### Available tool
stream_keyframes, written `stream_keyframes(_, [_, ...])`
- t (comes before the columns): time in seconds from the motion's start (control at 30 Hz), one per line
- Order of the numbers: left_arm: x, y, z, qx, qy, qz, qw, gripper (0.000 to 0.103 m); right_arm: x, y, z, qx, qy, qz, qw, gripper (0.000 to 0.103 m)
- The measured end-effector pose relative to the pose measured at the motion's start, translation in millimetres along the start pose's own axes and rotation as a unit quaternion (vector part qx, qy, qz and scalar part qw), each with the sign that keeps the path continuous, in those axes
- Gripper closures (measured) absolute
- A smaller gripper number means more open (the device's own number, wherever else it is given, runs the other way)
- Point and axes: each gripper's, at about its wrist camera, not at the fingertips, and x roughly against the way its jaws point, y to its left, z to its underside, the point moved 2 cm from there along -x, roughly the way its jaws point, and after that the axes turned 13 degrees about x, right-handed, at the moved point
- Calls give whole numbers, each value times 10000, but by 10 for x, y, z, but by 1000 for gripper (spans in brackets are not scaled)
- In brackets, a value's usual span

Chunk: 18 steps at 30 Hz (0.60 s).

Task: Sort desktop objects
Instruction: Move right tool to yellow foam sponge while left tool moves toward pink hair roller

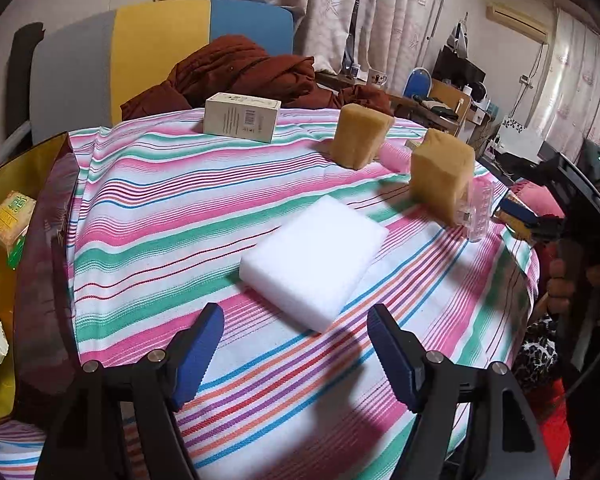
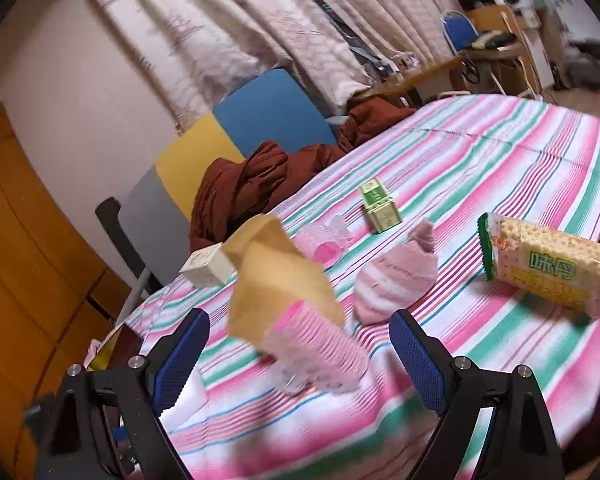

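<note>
Two blue-padded hand-held grippers are in view, both with jaws spread wide and nothing between them. The left gripper (image 1: 296, 330) hangs low over the striped cloth-covered table (image 1: 148, 216), aimed at 12 o'clock toward a white rectangular foam block (image 1: 314, 258) lying flat just ahead of its pads. That block looks very light, soft and springy; a gentle pinch across its short sides should hold it, while a hard squeeze would dent it. Two tan sponge cubes (image 1: 440, 178) stand upright at 1 o'clock, a cream cardboard box (image 1: 242, 120) at 11 o'clock, and a dark open bag (image 1: 4, 240) holding packets sits at 9 o'clock. The right gripper (image 2: 300, 340) tilts over a pink ribbed plastic comb-like piece (image 2: 316, 348), blurred, at 12 o'clock; a pink striped knitted sock (image 2: 396, 284) and a crinkly cracker packet (image 2: 552, 264), probably brittle inside, lie at 1 to 2 o'clock.
</note>
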Motion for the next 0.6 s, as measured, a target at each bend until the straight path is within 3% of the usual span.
stream_keyframes(0.2, [-32, -52, 48, -223, -161, -155, 9995, 25, -102, -329, -16, -579, 77, -432, 9974, 10])
stream_keyframes(0.27, [-33, -53, 56, -234, -203, -144, 9994, 24, -107, -215, 43, -626, 172, -1126, 9915, 10])
stream_keyframes(0.37, [-15, -10, 53, -97, -239, 15, 9997, 24, -83, 18, 89, -478, 317, -1788, 9822, 10])
stream_keyframes(0.43, [-4, 6, 56, -39, -259, 76, 9996, 24, -84, 130, 108, -291, 442, -1820, 9819, 10])
stream_keyframes(0.6, [18, 42, 60, 84, -296, 219, 9993, 24, -56, 133, 90, -255, 435, -1289, 9904, 10])
